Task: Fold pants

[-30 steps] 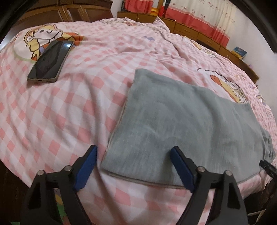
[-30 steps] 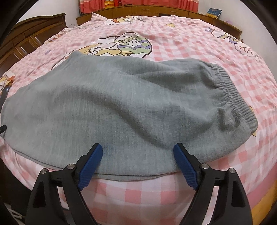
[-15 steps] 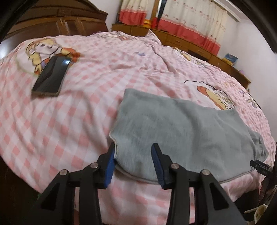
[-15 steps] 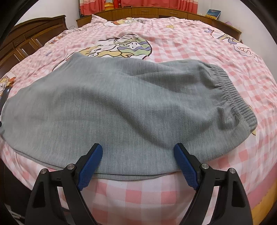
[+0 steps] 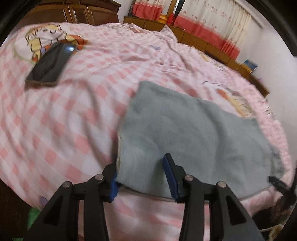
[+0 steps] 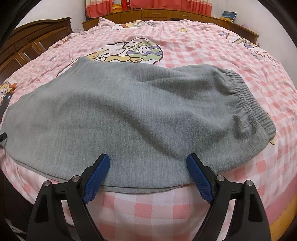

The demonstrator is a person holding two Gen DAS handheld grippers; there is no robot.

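Observation:
Grey pants point(image 6: 133, 115) lie flat, folded lengthwise, along the near edge of a pink checked bed point(image 6: 204, 55). The elastic waistband point(image 6: 248, 103) is at the right in the right wrist view; the leg-hem end point(image 5: 185, 133) shows in the left wrist view. My left gripper point(image 5: 141, 172) has its jaws partly closed around the near corner of the hem end, with fabric between the blue pads and a gap still showing. My right gripper point(image 6: 148, 166) is open, its jaws straddling the pants' near edge without gripping.
A black phone point(image 5: 50, 64) lies on the bed at the far left of the pants. Wooden wardrobe point(image 6: 27, 46) and low wooden cabinets with red curtains point(image 6: 167, 11) ring the bed. The bed edge drops off just below both grippers.
My left gripper narrowed from wide open and moved onto the hem corner, now with fabric between its pads; the view is motion-blurred. The right gripper has stayed open and almost still.

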